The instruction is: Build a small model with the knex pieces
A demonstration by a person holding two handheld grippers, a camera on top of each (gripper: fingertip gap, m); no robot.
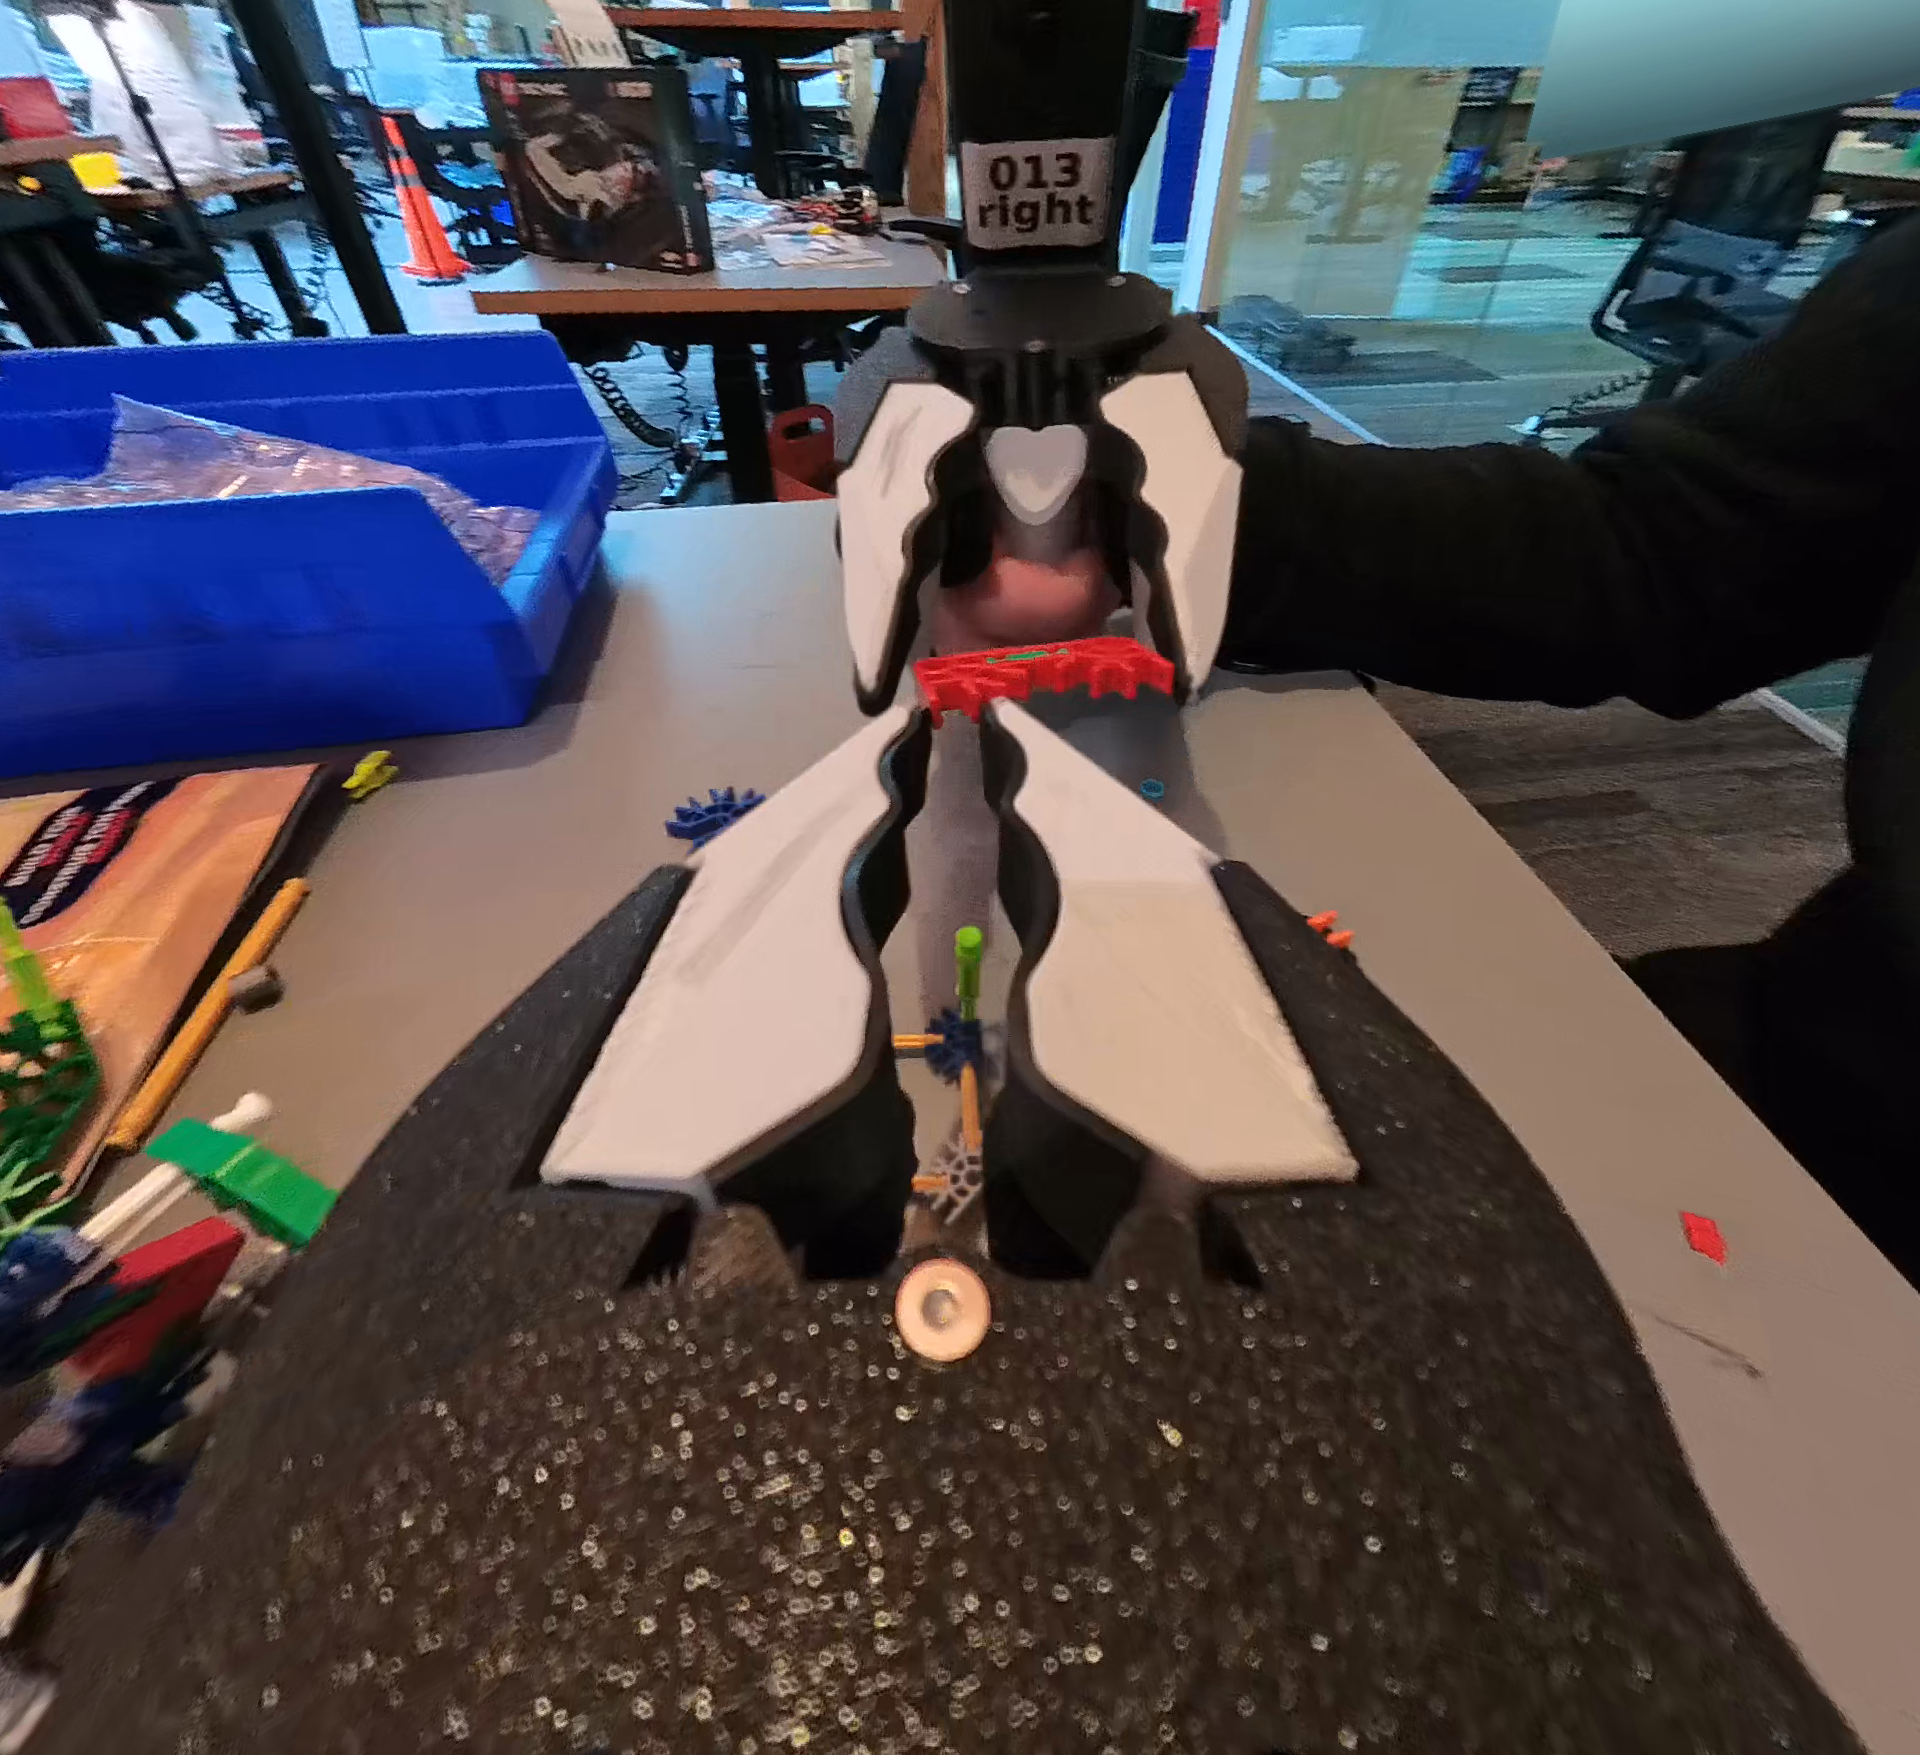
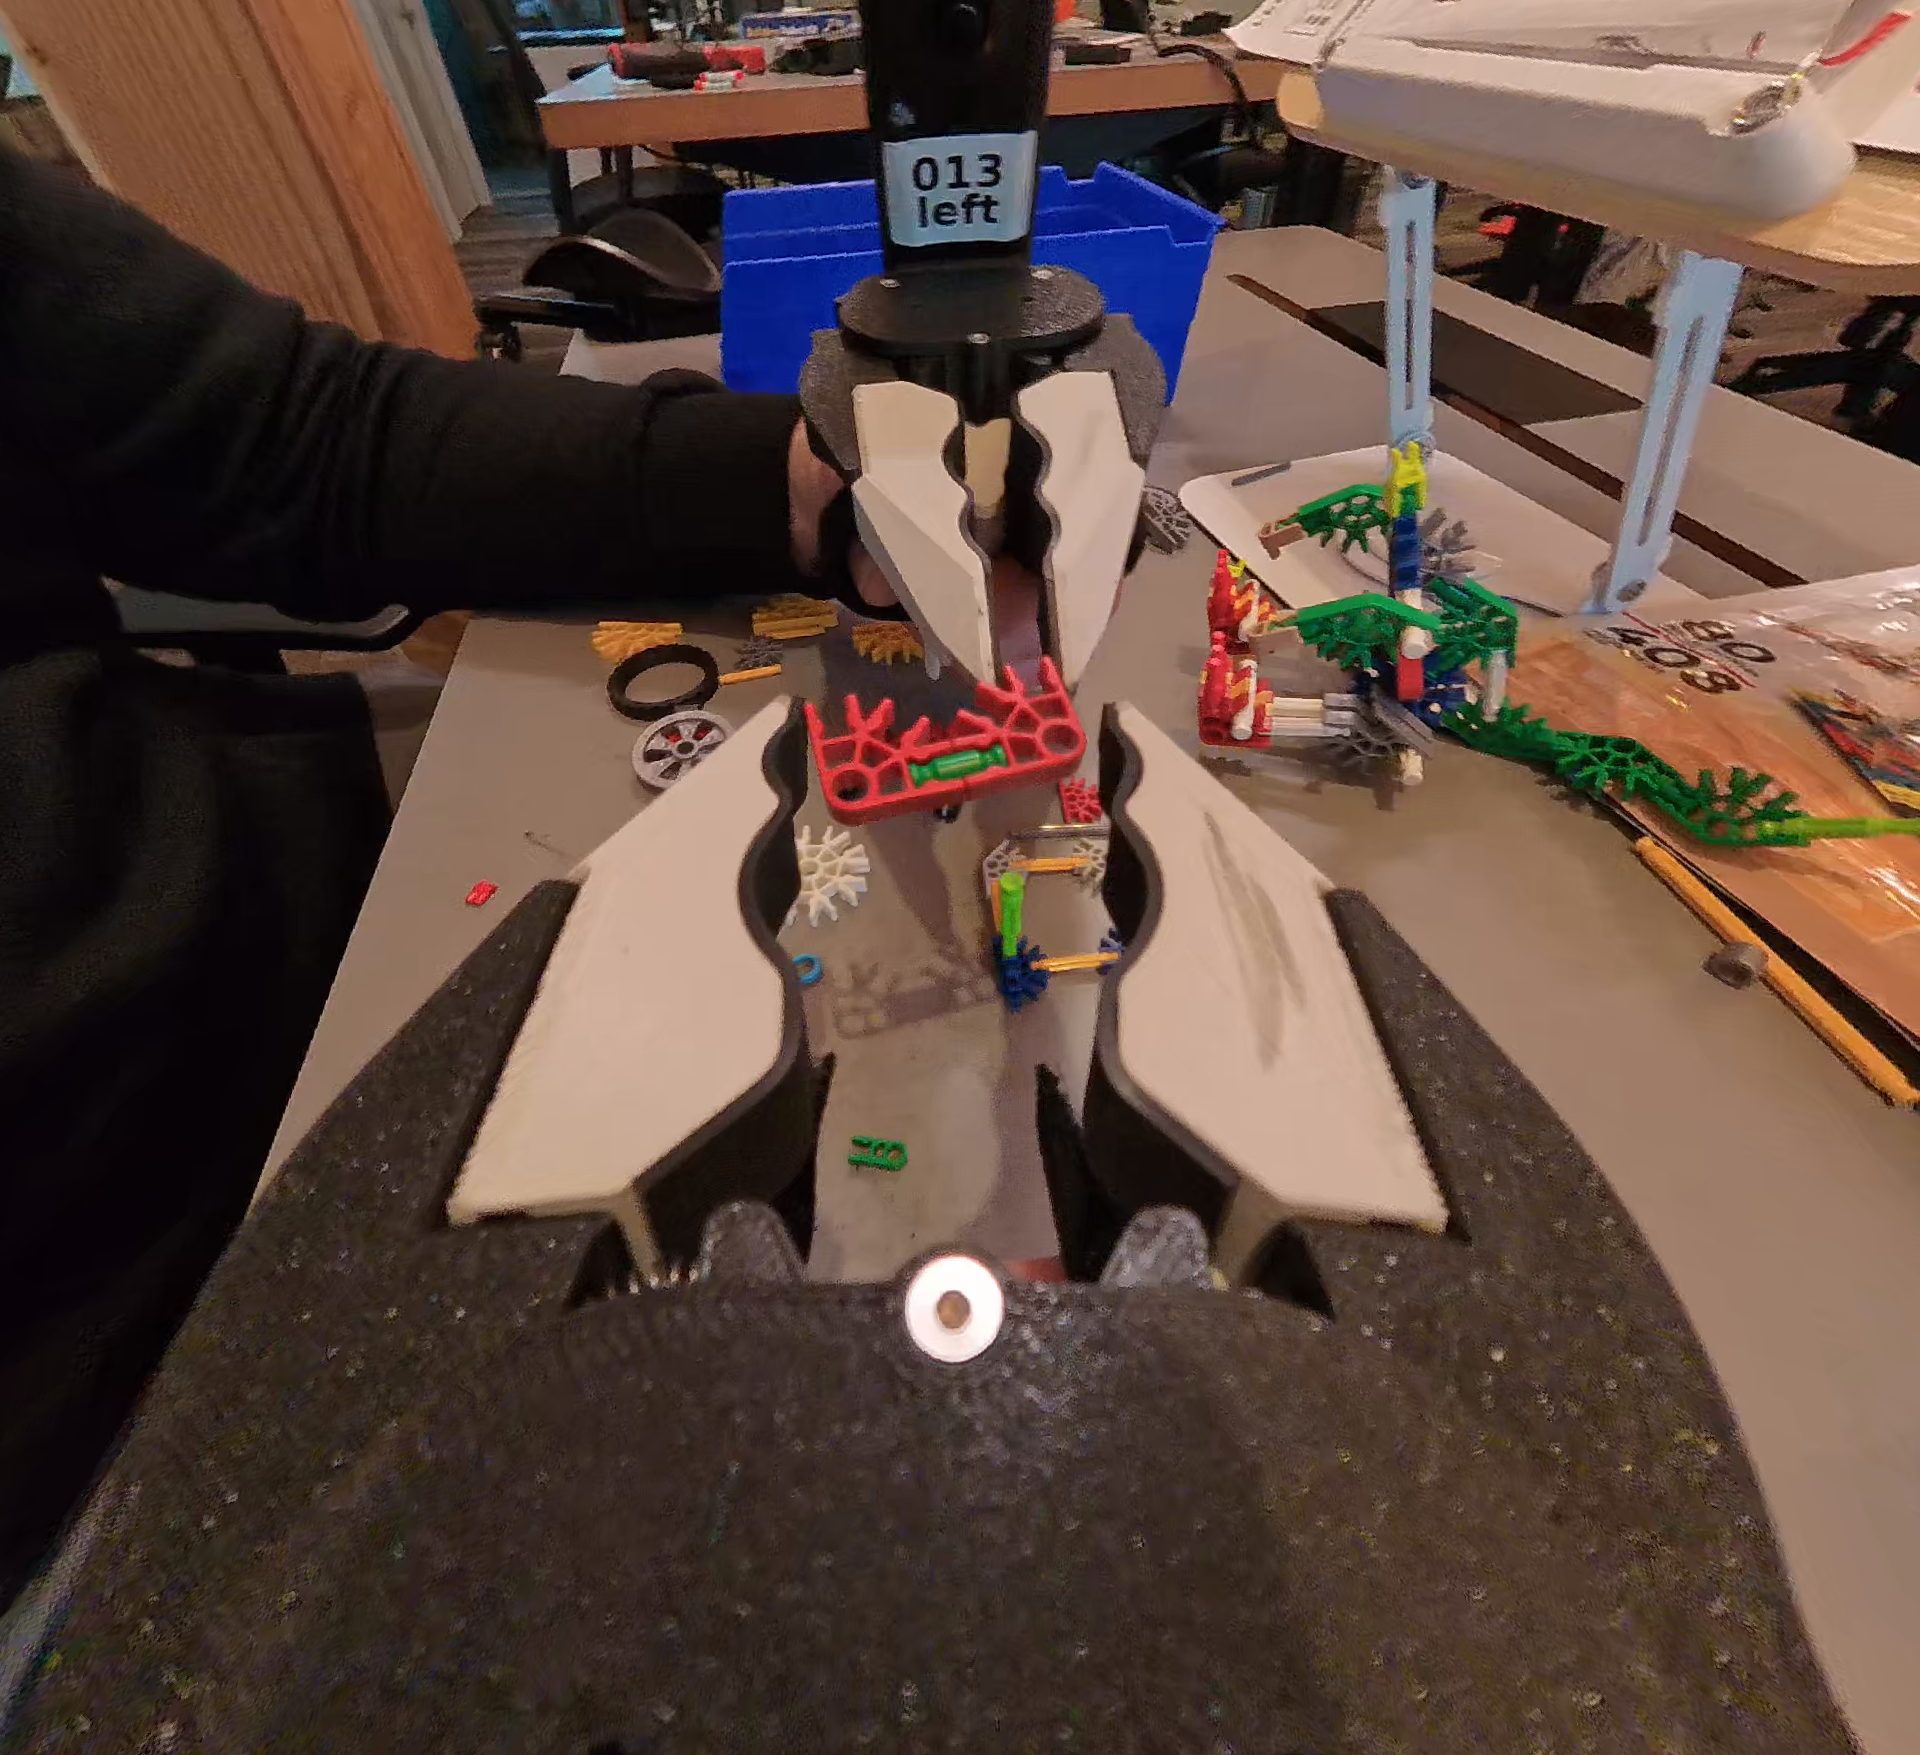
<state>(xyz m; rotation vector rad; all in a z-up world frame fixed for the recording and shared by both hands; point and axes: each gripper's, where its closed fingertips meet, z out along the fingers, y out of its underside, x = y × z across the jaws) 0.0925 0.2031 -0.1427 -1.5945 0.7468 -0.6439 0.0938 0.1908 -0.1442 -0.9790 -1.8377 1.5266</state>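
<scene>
Red connector panel (image 2: 940,796) hangs in the air above the grey tabletop (image 2: 1455,978), between the two grippers, which face each other tip to tip. The left gripper (image 1: 958,718) has its jaws clenched on one edge of the panel, with the white fingertips (image 2: 982,635) pinching its corner in the right wrist view. The right gripper (image 2: 951,713) has its jaws spread wide to either side of the panel. One tip sits just beside the panel's edge and the other stands slightly apart from it.

A short green rod (image 2: 956,763) is clipped into the panel's face. Directly below on the tabletop lies a small build (image 2: 1013,962) of a blue connector with an upright green rod and yellow rods, and a white snowflake connector (image 2: 831,874) lies just beside it. A black tyre (image 2: 665,679) and a grey wheel hub (image 2: 681,747) lie near the tabletop's edge by the person's black sleeve (image 2: 364,458). A larger multicoloured model (image 2: 1382,656) stands well apart toward the opposite side. A blue bin (image 1: 260,604) sits at the tabletop's far edge.
</scene>
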